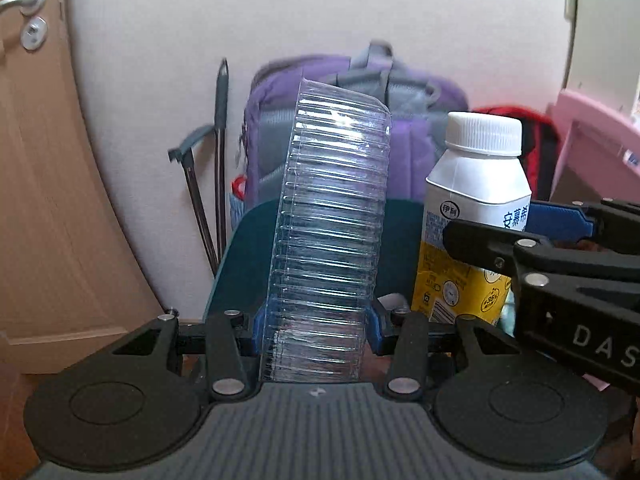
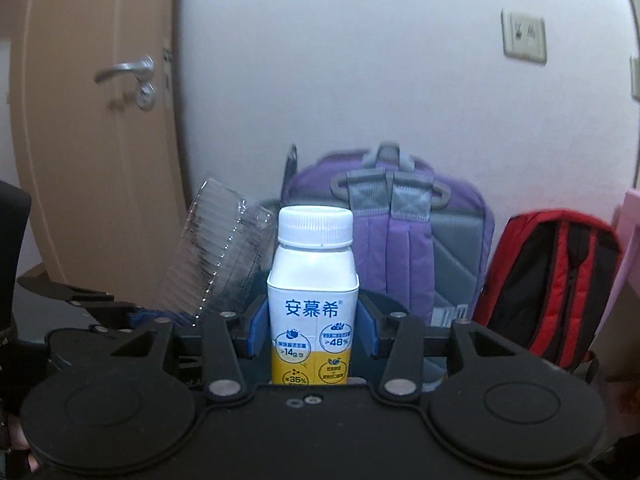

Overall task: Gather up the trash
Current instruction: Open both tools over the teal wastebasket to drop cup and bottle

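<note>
Before wall: both grippers level-ish, gripping clear tray (image 1: 328, 232), bottle (image 2: 313, 300).

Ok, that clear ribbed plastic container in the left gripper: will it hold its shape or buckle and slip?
The clear ribbed container looks thin-walled, so it probably flexes or crackles if squeezed harder. It is see-through and appears empty, so likely very light. It rises well above the left gripper, held only near its base, so it may wobble or pivot.
</note>
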A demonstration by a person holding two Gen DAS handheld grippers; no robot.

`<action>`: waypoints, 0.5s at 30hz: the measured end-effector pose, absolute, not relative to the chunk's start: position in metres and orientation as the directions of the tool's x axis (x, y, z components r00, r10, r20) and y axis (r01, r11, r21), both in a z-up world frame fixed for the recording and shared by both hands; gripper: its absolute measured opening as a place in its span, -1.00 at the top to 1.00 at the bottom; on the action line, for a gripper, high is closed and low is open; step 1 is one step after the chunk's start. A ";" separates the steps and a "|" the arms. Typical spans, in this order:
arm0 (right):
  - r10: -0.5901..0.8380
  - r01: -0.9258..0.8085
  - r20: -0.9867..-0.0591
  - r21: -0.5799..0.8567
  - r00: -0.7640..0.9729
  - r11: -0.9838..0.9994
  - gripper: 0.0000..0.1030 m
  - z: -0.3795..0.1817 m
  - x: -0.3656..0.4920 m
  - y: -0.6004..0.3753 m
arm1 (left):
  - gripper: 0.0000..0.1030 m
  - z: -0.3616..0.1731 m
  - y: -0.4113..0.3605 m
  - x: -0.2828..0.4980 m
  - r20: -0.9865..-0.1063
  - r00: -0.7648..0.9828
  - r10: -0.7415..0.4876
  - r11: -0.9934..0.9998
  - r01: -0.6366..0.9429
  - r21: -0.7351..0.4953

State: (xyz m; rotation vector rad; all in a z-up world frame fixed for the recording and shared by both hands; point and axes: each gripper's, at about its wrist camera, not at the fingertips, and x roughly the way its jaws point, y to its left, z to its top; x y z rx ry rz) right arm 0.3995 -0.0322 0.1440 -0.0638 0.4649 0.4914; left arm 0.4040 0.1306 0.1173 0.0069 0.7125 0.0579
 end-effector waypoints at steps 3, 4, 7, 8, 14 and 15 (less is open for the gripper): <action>0.427 -0.463 -0.483 0.048 0.765 0.885 0.13 0.125 0.420 -0.024 | 0.12 0.100 0.133 0.420 -0.685 0.726 0.061 0.998 -0.044 0.042; 0.422 -0.461 -0.496 0.049 0.759 0.886 0.13 0.120 0.426 -0.023 | 0.12 0.096 0.132 0.424 -0.696 0.715 0.066 0.998 -0.039 0.055; 0.409 -0.458 -0.531 0.044 0.742 0.888 0.13 0.105 0.439 -0.017 | 0.12 0.084 0.133 0.435 -0.729 0.681 0.070 0.997 -0.017 0.079; 0.405 -0.461 -0.541 0.038 0.737 0.887 0.13 0.101 0.442 -0.015 | 0.12 0.081 0.132 0.438 -0.735 0.674 0.077 0.996 -0.012 0.093; 0.388 -0.458 -0.600 0.042 0.699 0.888 0.12 0.085 0.455 -0.010 | 0.10 0.066 0.125 0.448 -0.770 0.631 0.093 0.990 0.023 0.138; 0.386 -0.459 -0.607 0.040 0.694 0.888 0.11 0.083 0.456 -0.010 | 0.10 0.065 0.125 0.450 -0.776 0.623 0.098 0.990 0.020 0.142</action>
